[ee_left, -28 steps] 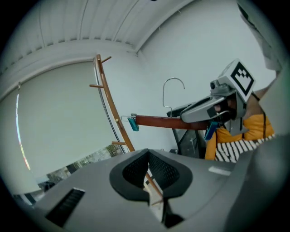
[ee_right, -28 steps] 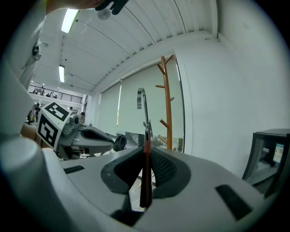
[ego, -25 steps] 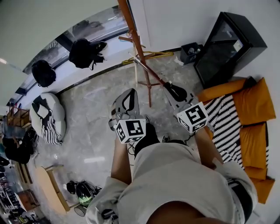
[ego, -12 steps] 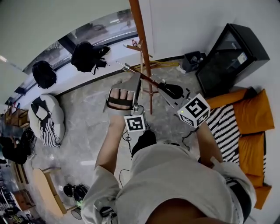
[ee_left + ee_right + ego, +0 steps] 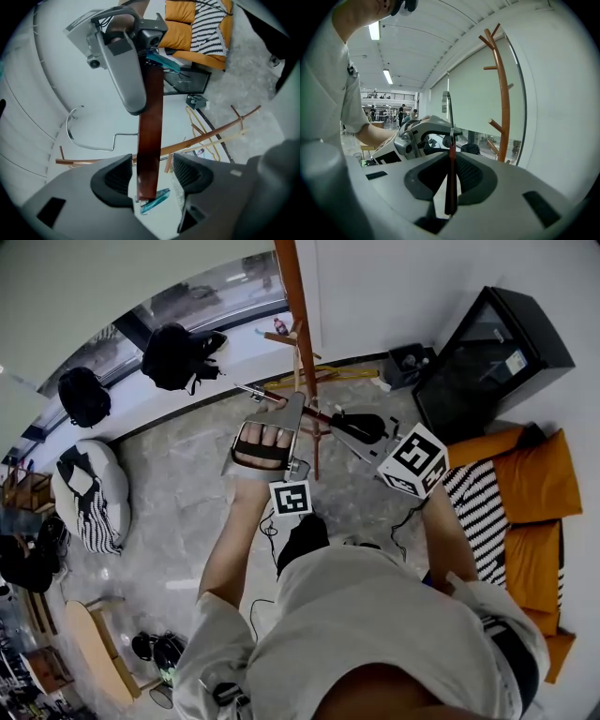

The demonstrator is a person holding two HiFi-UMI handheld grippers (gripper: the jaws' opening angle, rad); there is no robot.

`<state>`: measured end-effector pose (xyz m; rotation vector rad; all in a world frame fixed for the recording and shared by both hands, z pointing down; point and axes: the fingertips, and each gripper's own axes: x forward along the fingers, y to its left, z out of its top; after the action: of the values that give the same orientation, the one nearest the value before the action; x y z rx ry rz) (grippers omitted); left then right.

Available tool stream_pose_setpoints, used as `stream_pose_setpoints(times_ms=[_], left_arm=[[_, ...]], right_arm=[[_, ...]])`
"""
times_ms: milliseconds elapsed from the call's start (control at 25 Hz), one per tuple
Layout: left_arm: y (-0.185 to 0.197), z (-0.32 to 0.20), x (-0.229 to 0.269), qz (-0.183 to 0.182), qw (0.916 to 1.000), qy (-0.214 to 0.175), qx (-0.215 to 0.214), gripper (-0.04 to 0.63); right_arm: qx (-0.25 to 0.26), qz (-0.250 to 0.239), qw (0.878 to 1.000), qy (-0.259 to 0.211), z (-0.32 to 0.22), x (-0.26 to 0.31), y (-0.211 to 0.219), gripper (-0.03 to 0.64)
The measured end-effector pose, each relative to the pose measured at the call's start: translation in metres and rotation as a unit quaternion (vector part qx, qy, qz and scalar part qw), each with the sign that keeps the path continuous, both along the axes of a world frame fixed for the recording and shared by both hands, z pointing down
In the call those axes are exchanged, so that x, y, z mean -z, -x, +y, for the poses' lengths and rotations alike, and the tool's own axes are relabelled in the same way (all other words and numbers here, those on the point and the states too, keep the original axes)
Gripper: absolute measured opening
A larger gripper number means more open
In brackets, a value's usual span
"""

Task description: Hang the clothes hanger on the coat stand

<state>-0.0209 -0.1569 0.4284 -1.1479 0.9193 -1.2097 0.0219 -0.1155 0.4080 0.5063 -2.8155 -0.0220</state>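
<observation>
The clothes hanger [image 5: 319,414] is a dark brown wooden one with a metal hook [image 5: 77,136]. My right gripper [image 5: 337,418] is shut on its wooden bar [image 5: 451,178], which stands edge-on between the pads. My left gripper [image 5: 296,405] has come up to the same bar [image 5: 151,131]. Its jaws are closing, the bar stands between them, and a gap shows on each side. The orange-brown coat stand [image 5: 292,287] rises just beyond both grippers, its pegs [image 5: 493,124] bare.
A black cabinet [image 5: 487,343] stands at the right wall, above an orange sofa [image 5: 534,493] with a striped cushion. Black backpacks [image 5: 173,354] sit on the window sill. A beanbag [image 5: 89,493] lies at the left. A yellow hanger [image 5: 328,376] lies at the stand's foot.
My left gripper has risen from near my body to the hanger and its jaws have opened around the bar. My right gripper has carried the hanger slightly closer to the stand.
</observation>
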Motion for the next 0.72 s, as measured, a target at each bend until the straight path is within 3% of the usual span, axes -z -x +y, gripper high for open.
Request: stream_pose_setpoints(times_ms=[120,320,520,600,720], left_arm=[[0.001,0.001,0.001,0.01,0.9999,-0.013,-0.002,0.149],[0.006,-0.001,-0.006,0.021,0.9997,-0.006,0.014,0.146],[0.015,-0.006,-0.019,0.051,0.9962,0.036,0.06,0.145],[0.018,-0.007,-0.024,0.067,0.9938,0.051,0.073,0.144],[0.026,-0.008,-0.035,0.099,0.9867,0.089,0.093,0.144]], right_arm=[[0.016,0.02,1.0,0.001,-0.003,-0.003,0.002,0.048],[0.035,0.042,0.999,0.001,-0.008,-0.009,0.007,0.048],[0.024,0.095,0.993,-0.059,-0.013,-0.014,0.014,0.068],[0.013,0.14,0.985,-0.103,-0.017,-0.015,0.013,0.1],[-0.01,0.218,0.96,-0.174,-0.025,-0.016,0.004,0.155]])
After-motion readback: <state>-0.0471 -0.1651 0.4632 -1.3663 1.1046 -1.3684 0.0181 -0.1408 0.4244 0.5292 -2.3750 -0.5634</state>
